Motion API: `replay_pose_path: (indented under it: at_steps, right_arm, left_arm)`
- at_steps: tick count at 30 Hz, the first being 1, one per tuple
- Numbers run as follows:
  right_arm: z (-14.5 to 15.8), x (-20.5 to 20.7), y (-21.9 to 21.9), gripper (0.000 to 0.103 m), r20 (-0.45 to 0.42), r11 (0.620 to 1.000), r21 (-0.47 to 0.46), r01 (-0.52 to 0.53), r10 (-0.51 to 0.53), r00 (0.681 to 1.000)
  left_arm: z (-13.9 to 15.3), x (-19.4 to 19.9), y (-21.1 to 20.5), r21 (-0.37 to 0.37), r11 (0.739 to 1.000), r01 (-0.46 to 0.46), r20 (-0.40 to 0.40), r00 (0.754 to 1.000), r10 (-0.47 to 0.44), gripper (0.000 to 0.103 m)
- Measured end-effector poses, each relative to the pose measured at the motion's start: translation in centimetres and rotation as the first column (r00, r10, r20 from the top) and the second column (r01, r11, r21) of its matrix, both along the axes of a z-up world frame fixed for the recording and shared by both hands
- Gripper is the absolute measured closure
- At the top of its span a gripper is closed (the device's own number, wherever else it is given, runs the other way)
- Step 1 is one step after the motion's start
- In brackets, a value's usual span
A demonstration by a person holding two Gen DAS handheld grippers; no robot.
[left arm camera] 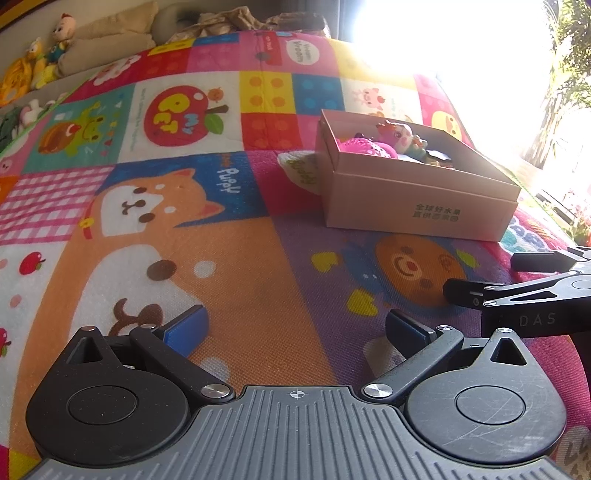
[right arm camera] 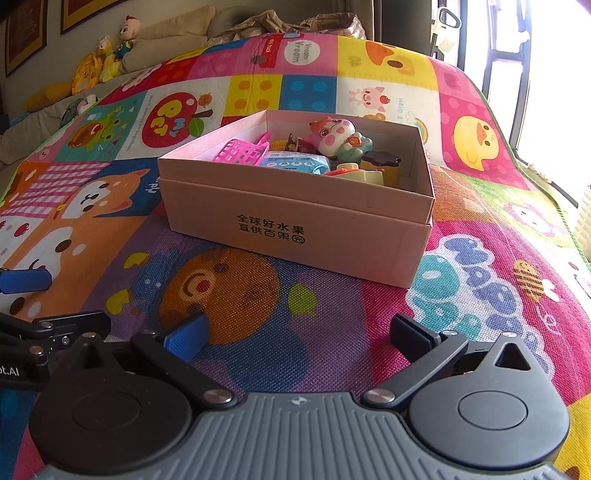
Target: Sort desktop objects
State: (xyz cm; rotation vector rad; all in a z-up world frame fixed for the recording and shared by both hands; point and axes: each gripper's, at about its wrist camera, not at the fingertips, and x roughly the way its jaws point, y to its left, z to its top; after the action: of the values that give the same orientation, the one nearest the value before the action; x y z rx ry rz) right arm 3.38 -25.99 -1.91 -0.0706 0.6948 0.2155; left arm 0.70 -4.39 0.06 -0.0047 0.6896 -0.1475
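A pink cardboard box (right arm camera: 295, 229) stands on the colourful play mat (right arm camera: 236, 295), and in the left wrist view the box (left arm camera: 417, 210) sits to the right. Inside lie a pink pig toy (right arm camera: 334, 138), a pink plastic basket (right arm camera: 240, 151), a blue packet (right arm camera: 291, 162) and a dark-lidded jar (right arm camera: 380, 162). My right gripper (right arm camera: 299, 336) hovers low over the mat in front of the box, open and holding nothing. My left gripper (left arm camera: 295, 328) is also open and bare, left of the box. The right gripper's fingers (left arm camera: 476, 291) show at the left wrist view's right edge.
Plush toys (right arm camera: 110, 51) and cushions (right arm camera: 173, 44) line the far left edge of the mat. A crumpled cloth (right arm camera: 280, 22) lies at the far end. A bright window (right arm camera: 554, 74) is on the right, beyond the mat's edge.
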Motion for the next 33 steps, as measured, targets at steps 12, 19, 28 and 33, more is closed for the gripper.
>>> replay_pose_path:
  at_steps: [12,19,28,33]
  right_arm:
    - [0.04,-0.03,-0.46,0.000,-0.001,1.000,0.001,-0.002,0.002,1.000]
    - [-0.01,0.06,-0.30,0.000,0.000,1.000,0.001,-0.002,0.002,1.000]
    - [0.15,-0.20,-0.36,0.000,0.000,1.000,-0.002,0.001,-0.001,1.000]
    - [0.27,-0.44,-0.88,0.000,0.000,1.000,-0.003,0.007,-0.007,1.000]
  left_arm:
    - [-0.02,0.02,-0.08,-0.002,1.000,0.004,0.000,1.000,-0.004,0.000]
    - [-0.02,-0.03,-0.04,0.005,1.000,0.007,-0.001,1.000,-0.007,0.000]
    - [-0.06,-0.09,-0.11,0.002,1.000,0.009,0.000,1.000,-0.009,0.000]
    - [-0.06,-0.11,-0.04,0.006,1.000,0.010,-0.001,1.000,-0.010,0.000]
